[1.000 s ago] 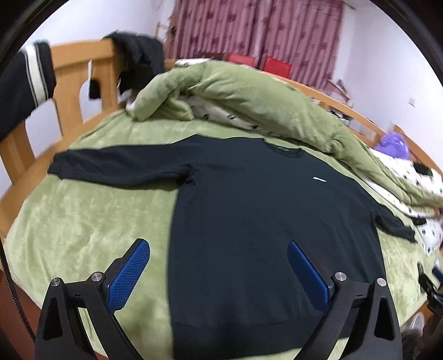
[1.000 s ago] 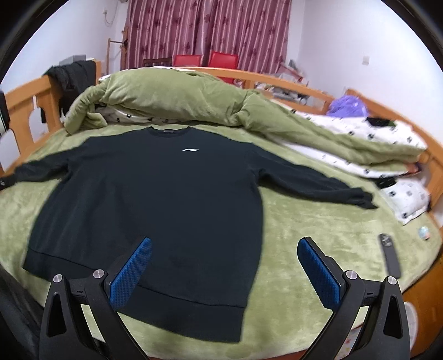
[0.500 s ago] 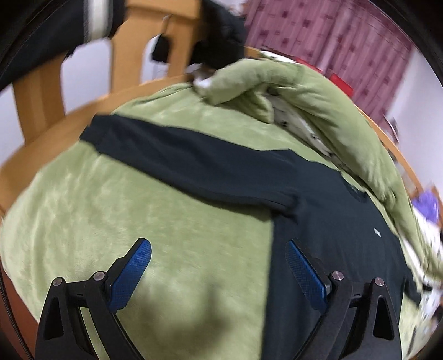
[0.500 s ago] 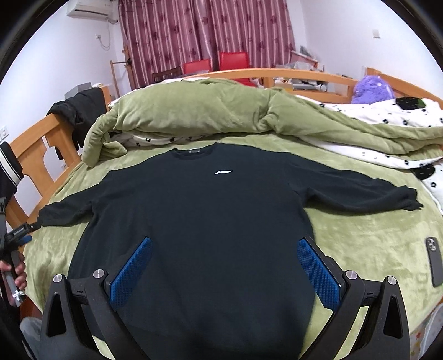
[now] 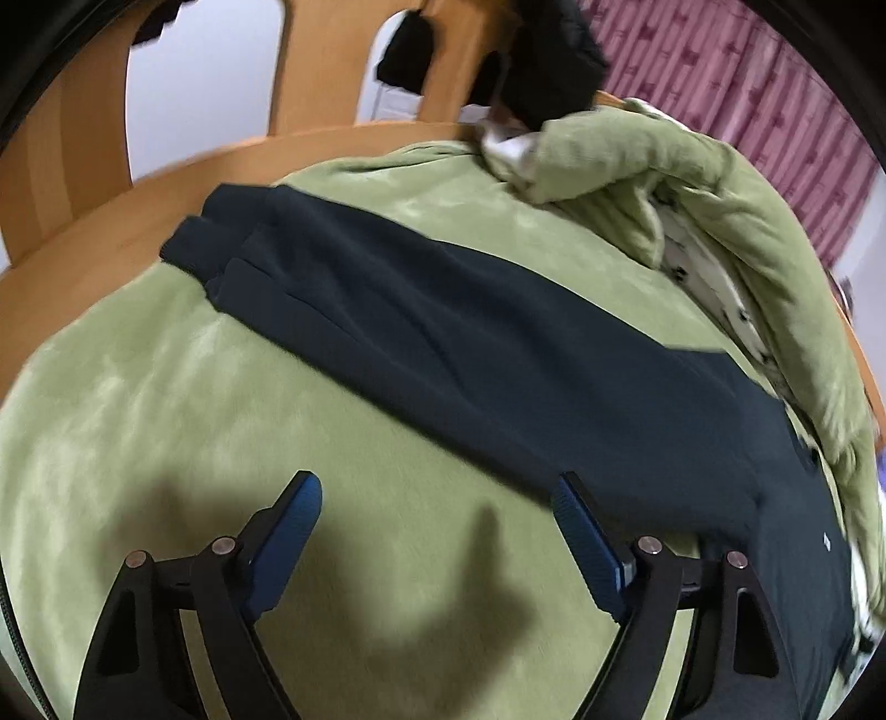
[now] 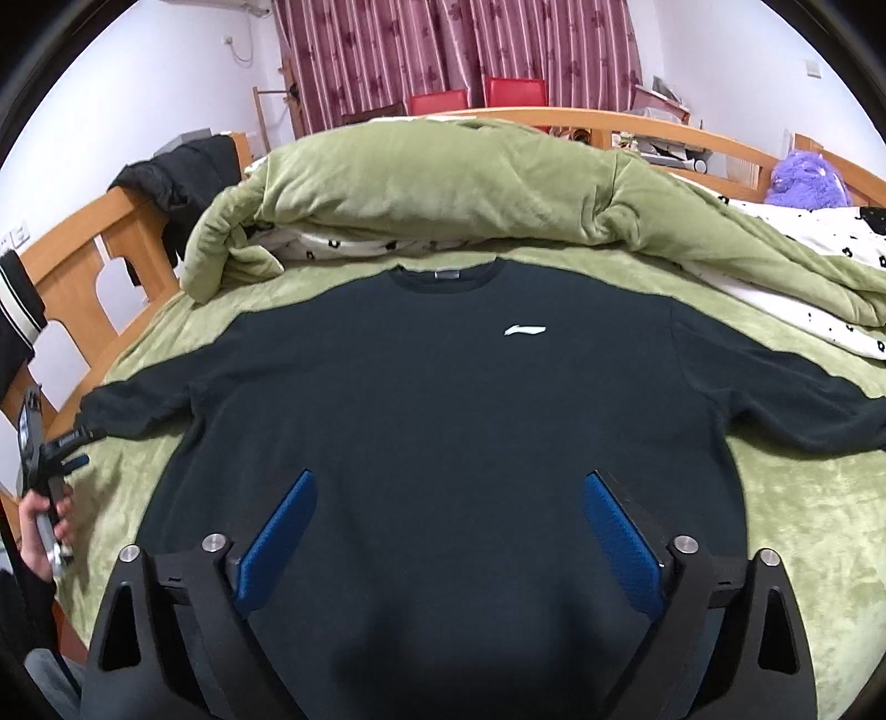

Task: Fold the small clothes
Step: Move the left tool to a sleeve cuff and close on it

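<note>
Dark sweatshirt (image 6: 443, 421): white swoosh-like chest logo (image 6: 524, 330), no readable lettering.

home bedroom; wood bed frame (image 6: 653, 123); green quilt (image 6: 421, 183); curtains (image 6: 459, 50)

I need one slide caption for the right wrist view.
Open right gripper above a black sweatshirt spread flat on the green bed.

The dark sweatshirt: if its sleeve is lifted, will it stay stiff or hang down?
The dark sweatshirt lies flat with soft creases, so it is probably floppy. The sleeve would likely droop and drag on the plush green blanket.
</note>
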Demonstrator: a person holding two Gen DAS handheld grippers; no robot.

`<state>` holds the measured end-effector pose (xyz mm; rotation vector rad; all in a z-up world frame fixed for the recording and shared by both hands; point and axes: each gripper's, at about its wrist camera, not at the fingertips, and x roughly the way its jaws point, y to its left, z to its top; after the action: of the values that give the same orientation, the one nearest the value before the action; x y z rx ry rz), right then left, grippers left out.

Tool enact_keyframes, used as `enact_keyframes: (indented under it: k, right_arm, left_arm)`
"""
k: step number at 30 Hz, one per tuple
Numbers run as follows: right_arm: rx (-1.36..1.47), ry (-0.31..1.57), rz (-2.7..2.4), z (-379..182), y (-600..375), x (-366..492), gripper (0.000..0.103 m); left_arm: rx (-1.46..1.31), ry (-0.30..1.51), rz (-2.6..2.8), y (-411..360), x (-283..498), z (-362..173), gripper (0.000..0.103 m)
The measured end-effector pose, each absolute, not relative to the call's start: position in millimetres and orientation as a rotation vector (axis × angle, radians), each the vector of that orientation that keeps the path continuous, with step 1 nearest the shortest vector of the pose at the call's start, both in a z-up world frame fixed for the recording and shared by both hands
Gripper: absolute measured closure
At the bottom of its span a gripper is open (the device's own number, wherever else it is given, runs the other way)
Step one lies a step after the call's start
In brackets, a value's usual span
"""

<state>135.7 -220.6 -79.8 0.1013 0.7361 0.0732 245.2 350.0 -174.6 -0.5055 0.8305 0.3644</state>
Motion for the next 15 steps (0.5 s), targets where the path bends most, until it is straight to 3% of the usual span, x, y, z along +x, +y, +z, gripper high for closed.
enact_keyframes:
  k: [10, 13, 15]
  right_arm:
    - [0.045, 0.816, 0.047, -120.7, -214.8, 134.7, 0.015]
    - [0.044, 0.833, 0.043, -124.0, -214.4, 132.1, 0.015]
    - [0.047, 0.834, 0.045, -124.5, -213.2, 129.2, 0.015]
  left_arm:
    - [-0.492, 0.798, 0.443, 395.5, 292.8, -199.9, 0.028]
    - [-0.487, 0.772, 0.467, 397.4, 295.2, -200.8, 0.036]
    - [-0.458, 0.761, 0.472, 394.2, 294.5, -198.1, 0.054]
